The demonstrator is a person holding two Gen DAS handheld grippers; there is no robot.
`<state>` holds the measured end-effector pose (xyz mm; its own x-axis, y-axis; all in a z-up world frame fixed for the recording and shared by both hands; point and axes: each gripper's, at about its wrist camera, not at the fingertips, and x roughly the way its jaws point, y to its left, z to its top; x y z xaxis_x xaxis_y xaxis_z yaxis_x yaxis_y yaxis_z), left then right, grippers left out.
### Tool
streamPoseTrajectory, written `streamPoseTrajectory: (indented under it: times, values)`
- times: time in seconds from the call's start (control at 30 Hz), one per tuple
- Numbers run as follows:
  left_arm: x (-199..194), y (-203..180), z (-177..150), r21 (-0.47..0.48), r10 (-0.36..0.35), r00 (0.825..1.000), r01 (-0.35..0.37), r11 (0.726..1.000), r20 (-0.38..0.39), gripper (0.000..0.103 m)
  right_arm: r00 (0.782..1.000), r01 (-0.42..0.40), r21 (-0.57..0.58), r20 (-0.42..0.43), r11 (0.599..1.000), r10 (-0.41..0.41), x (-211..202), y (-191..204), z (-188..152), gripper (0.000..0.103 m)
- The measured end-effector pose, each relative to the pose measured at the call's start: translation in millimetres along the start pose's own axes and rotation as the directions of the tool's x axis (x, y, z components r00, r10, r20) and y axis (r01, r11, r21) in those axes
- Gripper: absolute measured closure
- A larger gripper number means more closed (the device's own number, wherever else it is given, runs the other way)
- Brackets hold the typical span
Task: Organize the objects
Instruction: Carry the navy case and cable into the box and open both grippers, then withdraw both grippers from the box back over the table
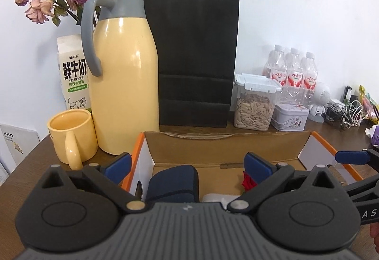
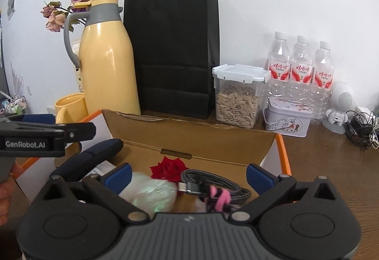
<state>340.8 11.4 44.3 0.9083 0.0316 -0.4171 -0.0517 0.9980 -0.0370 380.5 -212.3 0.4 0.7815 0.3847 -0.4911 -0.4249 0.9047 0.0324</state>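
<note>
Fingers: left gripper (image 1: 187, 162) and right gripper (image 2: 188, 174) both spread wide, holding nothing | box (image 2: 272, 141) on surface holds rose (image 2: 169, 168), cable (image 2: 213, 185), dark case (image 1: 173, 183) | step: likely between items | next: choose another object, close on it.

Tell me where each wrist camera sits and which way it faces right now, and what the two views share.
Left wrist: behind the open left gripper, over the cardboard box's left part, facing the yellow thermos; the right gripper pokes in at the right edge.
Right wrist: behind the open right gripper, facing the box, red rose and coiled cable; the left gripper and a hand show at left.
Shared: box, thermos, black paper bag, seed container.
</note>
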Motion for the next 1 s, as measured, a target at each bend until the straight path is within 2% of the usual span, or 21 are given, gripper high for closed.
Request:
streamPoseTrajectory:
  times: [0.2, 0.43, 0.63, 1.0]
  values:
    - [-28.2, -0.4, 2.6, 0.013, 0.008, 0.997, -0.009, 1.000, 0.078, 0.000, 0.999, 0.028, -0.020, 0.039, 0.999, -0.027, -19.9, 2.6, 1.5, 0.000]
    - [-76.5, 3.6, 1.7, 0.010, -0.017, 0.989, 0.016, 1.000, 0.145, 0.000, 0.995, 0.032, -0.024, 0.101, 0.999, -0.029, -66.3, 13.6, -2.3, 0.000]
    - [-119.4, 9.7, -13.8, 0.003, -0.027, 0.989, 0.027, 1.000, 0.147, 0.000, 0.993, 0.041, -0.047, 0.108, 0.998, -0.036, -105.6, 33.5, -21.0, 0.000]
    - [-202.7, 18.6, -53.2, 0.026, -0.001, 0.997, -0.001, 1.000, 0.083, 0.000, 0.997, 0.047, -0.083, 0.071, 0.995, -0.041, -179.8, 68.6, -71.5, 0.000]
